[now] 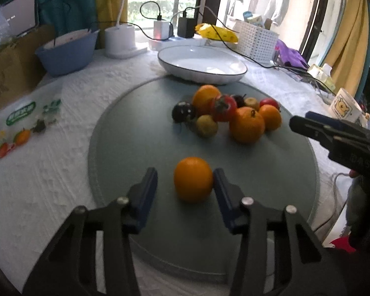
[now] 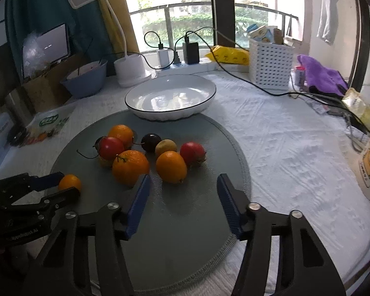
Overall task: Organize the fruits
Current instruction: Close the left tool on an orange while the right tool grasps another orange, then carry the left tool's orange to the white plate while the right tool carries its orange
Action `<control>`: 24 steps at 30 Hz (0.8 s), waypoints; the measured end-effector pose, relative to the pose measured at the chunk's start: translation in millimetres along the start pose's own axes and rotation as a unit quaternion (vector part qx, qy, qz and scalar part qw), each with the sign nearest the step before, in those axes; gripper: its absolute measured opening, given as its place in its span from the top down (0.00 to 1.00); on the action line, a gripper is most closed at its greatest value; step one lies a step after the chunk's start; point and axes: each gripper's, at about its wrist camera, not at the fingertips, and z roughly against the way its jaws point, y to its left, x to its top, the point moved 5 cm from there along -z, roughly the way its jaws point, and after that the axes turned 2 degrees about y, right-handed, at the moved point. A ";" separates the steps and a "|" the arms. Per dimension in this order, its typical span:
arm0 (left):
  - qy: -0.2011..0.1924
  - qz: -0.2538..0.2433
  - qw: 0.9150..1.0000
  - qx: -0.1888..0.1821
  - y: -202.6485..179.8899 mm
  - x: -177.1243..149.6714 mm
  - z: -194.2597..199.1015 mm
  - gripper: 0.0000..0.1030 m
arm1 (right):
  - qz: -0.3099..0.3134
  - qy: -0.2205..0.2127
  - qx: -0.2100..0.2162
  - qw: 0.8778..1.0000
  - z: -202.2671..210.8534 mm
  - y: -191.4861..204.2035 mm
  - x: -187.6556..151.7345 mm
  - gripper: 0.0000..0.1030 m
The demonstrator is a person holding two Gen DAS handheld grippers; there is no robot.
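On a round grey mat (image 1: 135,128) a lone orange (image 1: 193,178) lies between the fingers of my left gripper (image 1: 183,180). The right pad touches its side and the left pad stands clear of it, so the gripper is open. The right wrist view shows this gripper (image 2: 70,185) around the same orange (image 2: 69,182). My right gripper (image 2: 183,180) is open just short of the fruit pile, with an orange (image 2: 171,166) right beyond its fingertips and a bigger orange (image 2: 130,166) behind its left finger. The pile (image 1: 234,113) holds oranges plus red, dark and yellowish fruits. A white plate (image 2: 160,116) stands empty behind it.
White cloth covers the table. At the back stand a blue bowl (image 1: 69,51), a lamp base (image 1: 120,39), chargers with cables (image 1: 259,61) and a white basket (image 1: 256,39). A printed bag (image 1: 22,123) lies left, a mug (image 1: 345,106) right, a purple cloth (image 2: 320,74) far right.
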 end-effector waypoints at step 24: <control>0.003 0.008 1.000 -0.013 2.9 13.8 -4.9 0.68 | 0.007 0.031 0.041 0.999 -36.5 9.0 8.4 0.65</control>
